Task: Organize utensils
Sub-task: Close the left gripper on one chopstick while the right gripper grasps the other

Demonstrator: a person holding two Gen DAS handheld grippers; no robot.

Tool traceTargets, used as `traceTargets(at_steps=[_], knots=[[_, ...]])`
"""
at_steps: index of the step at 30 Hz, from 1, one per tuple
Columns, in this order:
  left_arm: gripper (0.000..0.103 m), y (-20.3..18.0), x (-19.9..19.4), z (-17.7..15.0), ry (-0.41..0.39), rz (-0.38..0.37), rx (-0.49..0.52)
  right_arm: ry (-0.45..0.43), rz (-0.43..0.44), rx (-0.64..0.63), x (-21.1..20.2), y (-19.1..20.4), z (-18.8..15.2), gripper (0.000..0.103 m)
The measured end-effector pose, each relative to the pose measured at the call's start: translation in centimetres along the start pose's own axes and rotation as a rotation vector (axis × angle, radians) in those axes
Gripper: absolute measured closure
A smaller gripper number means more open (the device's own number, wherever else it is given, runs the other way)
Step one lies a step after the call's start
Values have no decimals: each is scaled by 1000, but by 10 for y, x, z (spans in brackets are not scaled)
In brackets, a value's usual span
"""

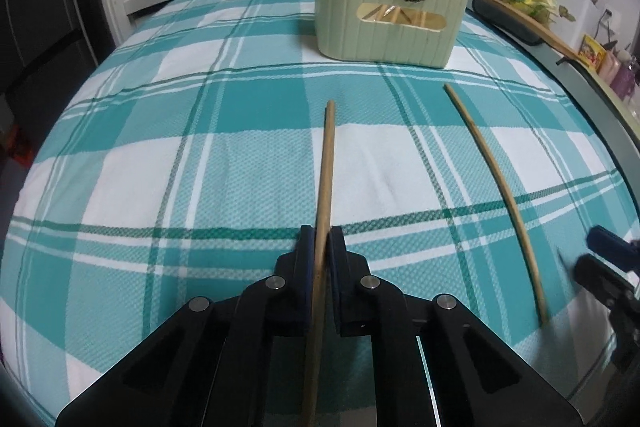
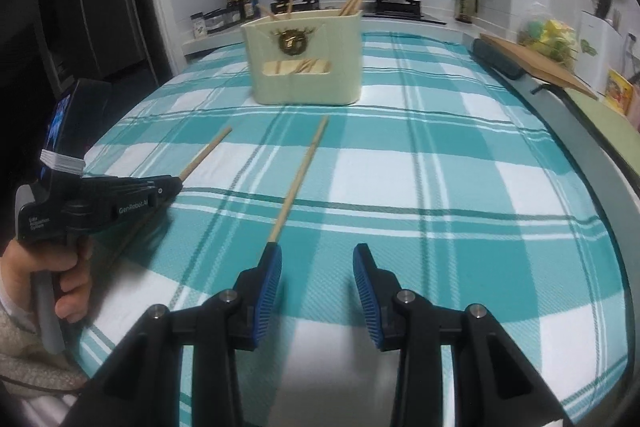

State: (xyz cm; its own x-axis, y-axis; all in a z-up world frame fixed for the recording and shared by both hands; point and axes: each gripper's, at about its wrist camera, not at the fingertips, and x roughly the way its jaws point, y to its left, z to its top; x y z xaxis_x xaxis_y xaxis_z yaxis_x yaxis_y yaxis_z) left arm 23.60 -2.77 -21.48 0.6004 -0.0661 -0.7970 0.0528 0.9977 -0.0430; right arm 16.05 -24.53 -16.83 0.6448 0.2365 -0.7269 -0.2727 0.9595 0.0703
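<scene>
The left claw (image 1: pixel 322 247) is clamped on a thin wooden chopstick (image 1: pixel 327 163) that points toward the pale green ribbed plastic utensil holder (image 1: pixel 390 15). A second wooden chopstick (image 1: pixel 496 195) lies on the teal checked tablecloth (image 1: pixel 160 147) in front of the holder. The right claw (image 2: pixel 318 267) stands apart and empty, just beside that chopstick's near end.

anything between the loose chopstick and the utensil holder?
Nothing. In the right wrist view only bare checked tablecloth lies between the far tip of the loose chopstick and the cream utensil holder. The left wrist view shows the same.
</scene>
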Motion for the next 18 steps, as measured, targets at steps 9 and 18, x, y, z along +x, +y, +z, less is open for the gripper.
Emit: traceTargets(at_steps=[9, 18], knots=[[35, 1, -9, -11, 15, -52, 21, 108, -28, -144, 58, 38, 10, 85], [28, 22, -17, -10, 59, -103, 11, 150, -106, -75, 28, 16, -12, 95]])
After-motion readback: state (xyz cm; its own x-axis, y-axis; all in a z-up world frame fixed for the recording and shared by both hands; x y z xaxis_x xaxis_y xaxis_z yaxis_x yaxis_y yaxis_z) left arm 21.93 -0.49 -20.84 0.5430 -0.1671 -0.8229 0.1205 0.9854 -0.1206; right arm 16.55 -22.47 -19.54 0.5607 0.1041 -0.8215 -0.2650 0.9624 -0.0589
